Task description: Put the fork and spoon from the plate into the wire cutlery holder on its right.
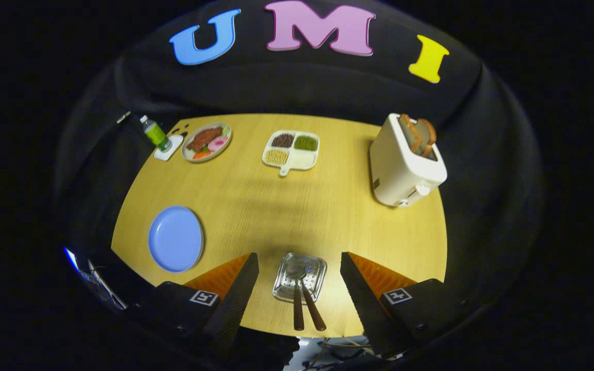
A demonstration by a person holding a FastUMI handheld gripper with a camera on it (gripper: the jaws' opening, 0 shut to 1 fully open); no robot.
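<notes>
1. Surface: a light yellow wood-grain desk (256, 206) with a curved far edge, set before a black cloth booth wall (297, 87). Lighting is even, with a soft shadow band across the desk's middle.
2. Far left of the desk: a small clear bottle of green drink with a white cap (154, 133) stands upright on a white square coaster (169, 148). Just beside it lies a round plate of model food, brown meat with pink and orange pieces (207, 141).
3. Far centre: a white four-compartment dish with a short handle (291, 150), holding dark, green and pale grains in separate sections.
4. Far right: a cream two-slot toaster (405, 165) with two slices of brown bread (418, 134) standing up out of its slots.
5. Near left: a plain round blue plate (176, 238), well apart from the fingers.
6. Writing: no legible brand is made out on the bottle or toaster; each gripper block carries a square black-and-white marker.
7. Task items: a square perforated metal cutlery holder (300, 277) stands between the fingers. Two utensils with brown wooden handles (304, 306) lie in it, handles pointing back towards the gripper; which is the fork and which the spoon cannot be told.
8. Gripper (299, 281): the fingers are spread wide and released, one on each side of the holder, touching nothing.
</notes>
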